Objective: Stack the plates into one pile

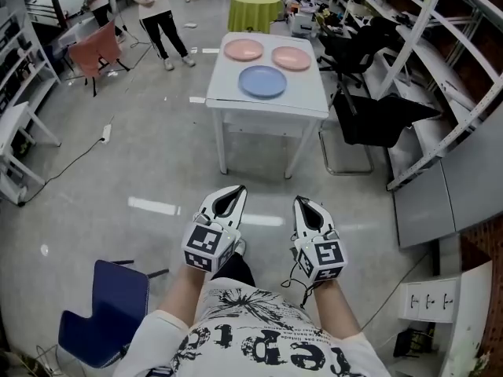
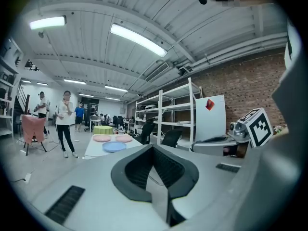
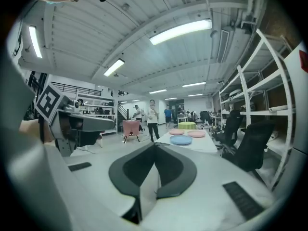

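Grey workshop floor [image 1: 157,148] is filling most of the head view, and white shelving [image 1: 452,61] is running along its right side. A white table [image 1: 306,96] is standing ahead in the middle of the floor, with a black office chair [image 1: 377,120] sitting just beside its right edge. A blue chair [image 1: 110,312] is standing at the lower left, close to the person's side. Beyond the table a round green table [image 1: 255,10] is showing, and to the far left a pink chair [image 1: 96,52] is standing near a person [image 1: 161,10] in a white top.

The wearer, in a white printed shirt [image 1: 259,328], is holding both grippers out over the floor, well apart from the table and pointing towards it. The left gripper [image 1: 236,191] is keeping its jaws pressed together with nothing between them. The right gripper [image 1: 301,202], just beside it, is doing the same, its jaws closed and empty.

Three plates are lying flat on the tabletop, each on its own. The blue plate [image 1: 262,81] is sitting nearest the wearer. The left pink plate [image 1: 244,49] and the right pink plate [image 1: 291,57] are lying side by side behind it, near the far edge.
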The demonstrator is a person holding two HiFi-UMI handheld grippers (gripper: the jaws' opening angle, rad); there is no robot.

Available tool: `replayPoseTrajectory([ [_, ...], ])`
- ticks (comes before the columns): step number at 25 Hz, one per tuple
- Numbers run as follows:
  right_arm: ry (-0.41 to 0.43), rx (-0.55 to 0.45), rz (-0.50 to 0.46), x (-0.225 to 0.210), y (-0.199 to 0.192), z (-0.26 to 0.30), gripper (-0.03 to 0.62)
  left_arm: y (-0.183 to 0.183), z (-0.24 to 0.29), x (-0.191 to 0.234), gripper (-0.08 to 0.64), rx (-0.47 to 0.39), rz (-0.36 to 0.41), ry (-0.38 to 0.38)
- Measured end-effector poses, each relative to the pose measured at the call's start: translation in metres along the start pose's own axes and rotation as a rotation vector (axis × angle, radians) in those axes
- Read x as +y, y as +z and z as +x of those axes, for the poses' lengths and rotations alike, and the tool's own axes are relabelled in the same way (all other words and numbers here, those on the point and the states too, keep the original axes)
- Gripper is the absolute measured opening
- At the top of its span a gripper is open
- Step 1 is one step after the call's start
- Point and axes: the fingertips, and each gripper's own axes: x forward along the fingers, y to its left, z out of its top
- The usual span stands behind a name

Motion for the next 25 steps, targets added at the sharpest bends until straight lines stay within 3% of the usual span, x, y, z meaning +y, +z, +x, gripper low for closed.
replayPoseTrajectory([
  [8,-0.137,0.006,-0.004,-0.054,0.038,0.139,0.006,0.025,0.108,0.116,0.003,-0.006,-0.052,-0.052],
  [11,-0.154,-0.008,-0.01,-0.071,0.051,0.193,0.006,0.033,0.151,0.157,0.003,-0.004,-0.028,-0.081],
  [17,-0.135,-0.022,-0.001,-0.088,0.072,0.272,0.006,0.055,0.202,0.223,0.003,-0.002,0.0,-0.078],
  [25,-0.069,0.01,0.002,-0.128,0.064,0.361,0.006,0.055,0.262,0.282,0.003,0.02,-0.002,0.0],
])
